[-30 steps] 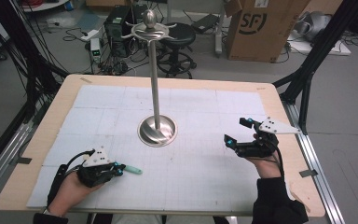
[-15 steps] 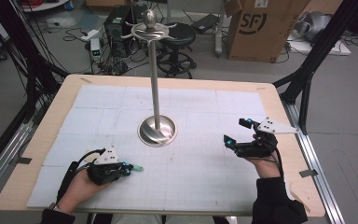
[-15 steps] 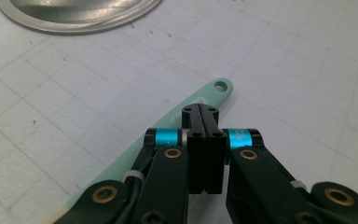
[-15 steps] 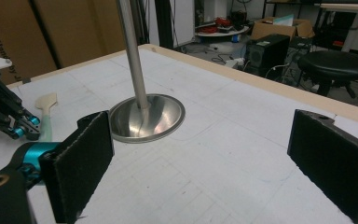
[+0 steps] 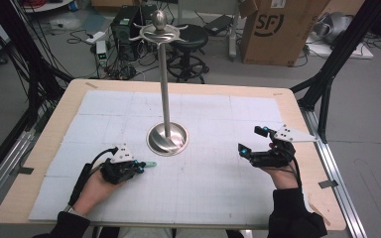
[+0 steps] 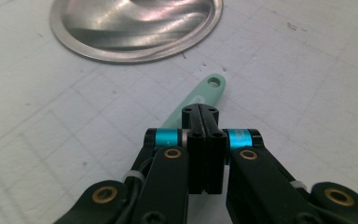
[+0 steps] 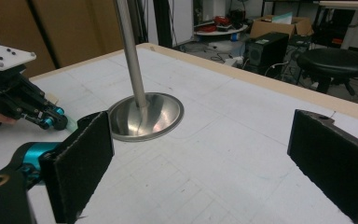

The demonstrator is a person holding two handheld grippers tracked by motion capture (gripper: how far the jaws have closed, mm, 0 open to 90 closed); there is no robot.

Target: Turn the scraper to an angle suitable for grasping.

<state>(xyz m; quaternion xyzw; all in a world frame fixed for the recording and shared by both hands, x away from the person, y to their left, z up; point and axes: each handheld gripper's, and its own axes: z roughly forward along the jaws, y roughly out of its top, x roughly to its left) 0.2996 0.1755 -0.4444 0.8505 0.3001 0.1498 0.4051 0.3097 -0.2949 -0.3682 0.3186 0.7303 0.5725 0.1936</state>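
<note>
High view: my left claw [image 5: 140, 166] lies near-left on the white mat [image 5: 218, 193], clenched on a mint-green handle [image 6: 196, 100] whose holed tip points toward the steel stand [image 5: 166, 138] base. My right claw [image 5: 252, 141], near-right, gapes wide, grasping nothing.

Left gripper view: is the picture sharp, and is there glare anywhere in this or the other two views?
Left gripper view: the jaws are sharp, the green tag slightly soft, and the stand's base shows bright streaks. Right gripper view: the near pads are blurred; the base reflects the pole. High view: even light, soft shadows, no strong glare.
</note>
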